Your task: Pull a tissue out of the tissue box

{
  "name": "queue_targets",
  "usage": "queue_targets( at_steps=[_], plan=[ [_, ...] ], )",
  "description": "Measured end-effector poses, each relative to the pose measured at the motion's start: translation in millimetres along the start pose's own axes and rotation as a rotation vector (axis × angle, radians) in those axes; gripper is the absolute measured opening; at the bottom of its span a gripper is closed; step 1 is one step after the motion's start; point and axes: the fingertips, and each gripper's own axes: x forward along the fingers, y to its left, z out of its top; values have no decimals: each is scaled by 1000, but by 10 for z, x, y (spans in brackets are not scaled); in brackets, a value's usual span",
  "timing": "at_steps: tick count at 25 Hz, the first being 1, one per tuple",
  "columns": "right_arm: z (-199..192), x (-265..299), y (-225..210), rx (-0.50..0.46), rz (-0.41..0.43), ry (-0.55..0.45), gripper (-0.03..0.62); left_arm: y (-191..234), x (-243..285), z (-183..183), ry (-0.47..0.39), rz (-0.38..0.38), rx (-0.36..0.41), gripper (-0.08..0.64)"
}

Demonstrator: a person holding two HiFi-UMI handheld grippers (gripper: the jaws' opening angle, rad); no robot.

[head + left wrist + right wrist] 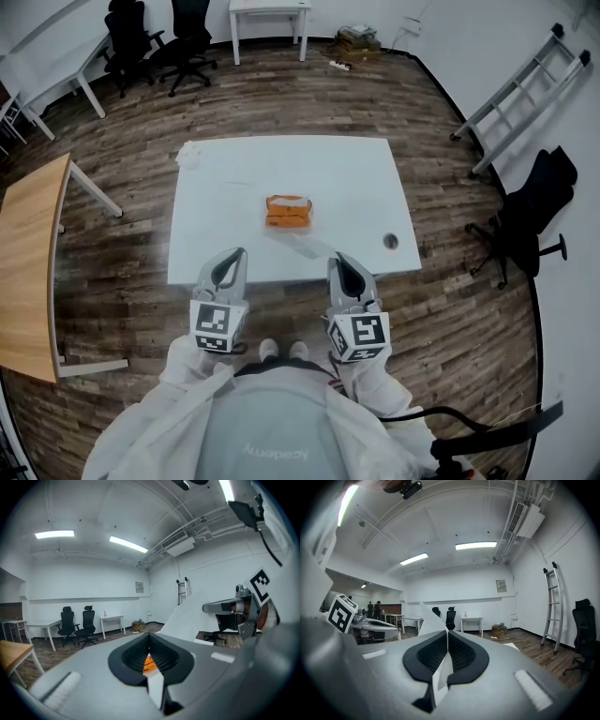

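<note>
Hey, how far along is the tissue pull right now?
Done: the right gripper is shut on the tissue, which is drawn out from the box toward it. In hand: the pull. To do: getting the far end clear of the box; I cannot tell if it is free. The left gripper is shut, empty.

Grey shirt (272, 427) is showing one upside-down word, reading roughly "academy". Cubes (214, 324) are showing black square markers only. Box (289, 212) print is coming out too small to read.
</note>
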Motion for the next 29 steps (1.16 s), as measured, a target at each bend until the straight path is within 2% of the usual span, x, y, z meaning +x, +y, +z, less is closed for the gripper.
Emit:
queue_targets(
  at_steps=[16,29],
  plan=[
    [-41,-13,-195,17,54,0,2,-212,39,89,12,51,-1,0],
    [-80,-50,-265,26,48,9,2,-287,81,99,13,40,4,0]
  ],
)
